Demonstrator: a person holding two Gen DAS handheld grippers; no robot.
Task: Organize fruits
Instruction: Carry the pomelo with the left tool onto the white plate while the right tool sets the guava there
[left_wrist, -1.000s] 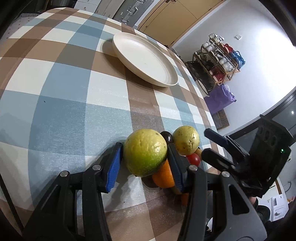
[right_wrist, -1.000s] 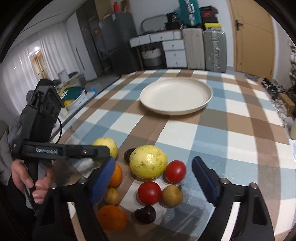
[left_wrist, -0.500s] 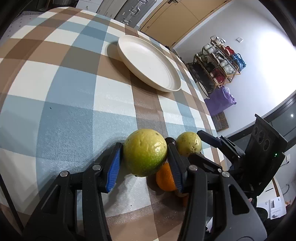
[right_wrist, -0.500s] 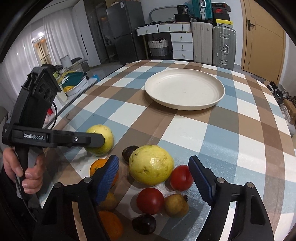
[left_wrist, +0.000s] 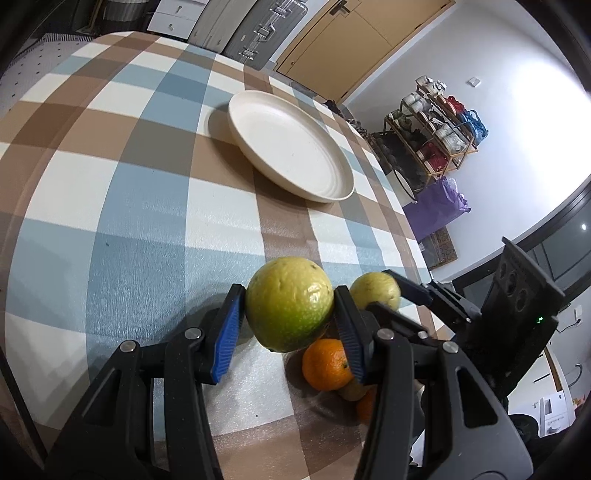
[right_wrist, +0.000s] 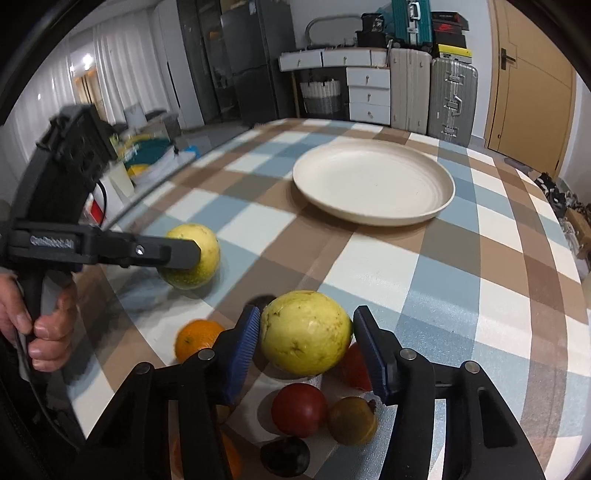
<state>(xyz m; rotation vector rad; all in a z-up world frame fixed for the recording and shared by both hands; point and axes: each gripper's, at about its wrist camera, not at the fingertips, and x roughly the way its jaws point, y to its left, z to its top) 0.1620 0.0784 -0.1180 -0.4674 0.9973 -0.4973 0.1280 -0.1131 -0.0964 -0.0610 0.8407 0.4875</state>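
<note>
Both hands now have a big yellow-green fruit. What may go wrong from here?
1. The right hand-held gripper has just been closing on its round yellow fruit; the fruit may slip out.
2. Small fruits lie directly under it, like the red one, and may roll.
3. The two grippers are close and may collide going to the plate.

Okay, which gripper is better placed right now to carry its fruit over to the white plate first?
Left, probably. The left gripper already clamps its yellow-green fruit, apparently lifted off the tablecloth. The right gripper has only just been closing around the yellow fruit. The plate is bare.
</note>
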